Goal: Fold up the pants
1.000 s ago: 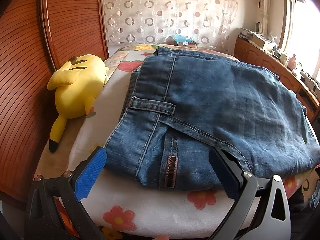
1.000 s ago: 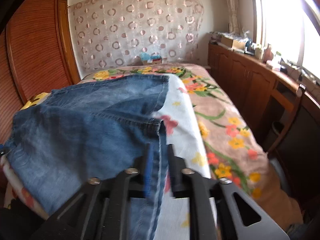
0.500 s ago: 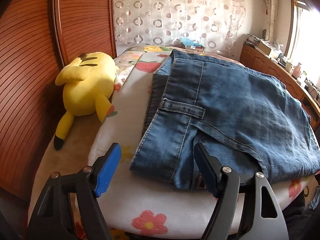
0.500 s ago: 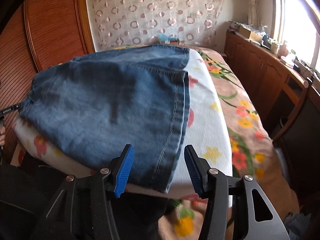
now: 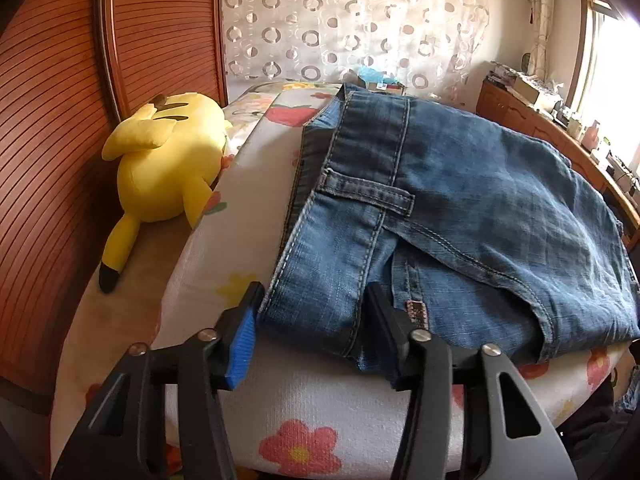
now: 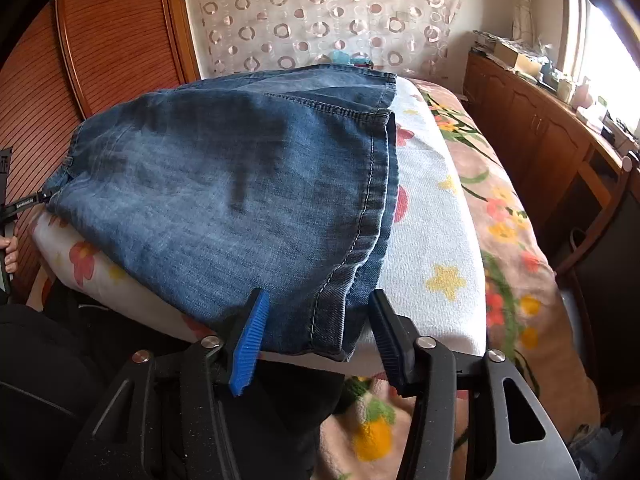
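Both grippers — left (image 5: 310,326), right (image 6: 316,334) — gape around the jeans' (image 5: 460,216) edges.

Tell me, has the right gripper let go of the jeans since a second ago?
Yes. The right gripper was clamped on the jeans hem a second ago; now it is open, with the hem lying loose between its fingers on the flowered towel.

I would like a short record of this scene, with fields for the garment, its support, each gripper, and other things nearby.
garment: folded blue jeans, waistband end toward the left gripper, hem end toward the right gripper
support: white flowered cushion on a floral bed cover
left gripper: open, jaws on either side of the waistband corner
right gripper: open, jaws on either side of the hem corner
nearby: yellow plush toy left of the jeans, beside the wooden headboard
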`<state>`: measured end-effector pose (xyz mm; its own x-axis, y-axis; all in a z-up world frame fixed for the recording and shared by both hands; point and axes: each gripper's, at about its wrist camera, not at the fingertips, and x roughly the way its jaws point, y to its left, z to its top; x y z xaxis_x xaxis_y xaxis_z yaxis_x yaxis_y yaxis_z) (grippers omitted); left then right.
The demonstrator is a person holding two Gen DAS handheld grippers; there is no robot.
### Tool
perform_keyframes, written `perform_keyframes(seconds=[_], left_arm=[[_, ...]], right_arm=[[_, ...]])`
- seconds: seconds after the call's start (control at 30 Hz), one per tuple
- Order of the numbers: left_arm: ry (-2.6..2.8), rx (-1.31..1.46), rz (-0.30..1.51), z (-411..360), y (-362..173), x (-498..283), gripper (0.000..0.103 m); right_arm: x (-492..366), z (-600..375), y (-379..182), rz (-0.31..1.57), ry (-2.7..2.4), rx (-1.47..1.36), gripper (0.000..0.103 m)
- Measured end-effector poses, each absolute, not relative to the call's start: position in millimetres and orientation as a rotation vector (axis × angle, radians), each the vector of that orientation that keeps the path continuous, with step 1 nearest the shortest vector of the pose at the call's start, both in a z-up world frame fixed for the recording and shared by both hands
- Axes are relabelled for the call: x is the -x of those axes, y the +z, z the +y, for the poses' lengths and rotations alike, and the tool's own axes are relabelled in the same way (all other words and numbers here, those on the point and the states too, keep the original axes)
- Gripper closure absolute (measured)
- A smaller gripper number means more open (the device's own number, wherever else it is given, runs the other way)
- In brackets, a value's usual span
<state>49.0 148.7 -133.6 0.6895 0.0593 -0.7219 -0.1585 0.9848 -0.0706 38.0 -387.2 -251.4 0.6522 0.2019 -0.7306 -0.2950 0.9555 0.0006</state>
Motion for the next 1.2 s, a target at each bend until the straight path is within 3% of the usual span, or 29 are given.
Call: perform_keyframes(seconds=[0.1, 0.2, 0.3, 0.93, 1.2], left_arm=[[0.090, 0.132, 0.794, 146.1, -130.2, -46.4, 0.074], [0.069, 0.104, 0.776, 138.2, -122.0, -43.9, 0.086], [0.064, 0.107, 0.746, 135.2, -109.9, -39.5, 0.088], [0.017, 0.081, 0.495, 127.9, 2.3, -3.4, 0.092], [0.026, 0.063, 0.513, 124.4, -10.4, -28.4, 0.092]], right_arm=[[-38.4, -385.8, -250.1, 0.818, 0.286, 0.153, 0.081], [-42.6, -389.2, -247.6, 0.833, 0.306, 0.147, 0.088], [-42.3, -389.5, -241.2, 0.820, 0.323, 0.146, 0.094], [-16.3, -402.0, -107.7, 0.416, 0.310, 0.108, 0.097], [-30.8, -392.7, -123.5, 0.369, 0.299, 0.147, 0.097]])
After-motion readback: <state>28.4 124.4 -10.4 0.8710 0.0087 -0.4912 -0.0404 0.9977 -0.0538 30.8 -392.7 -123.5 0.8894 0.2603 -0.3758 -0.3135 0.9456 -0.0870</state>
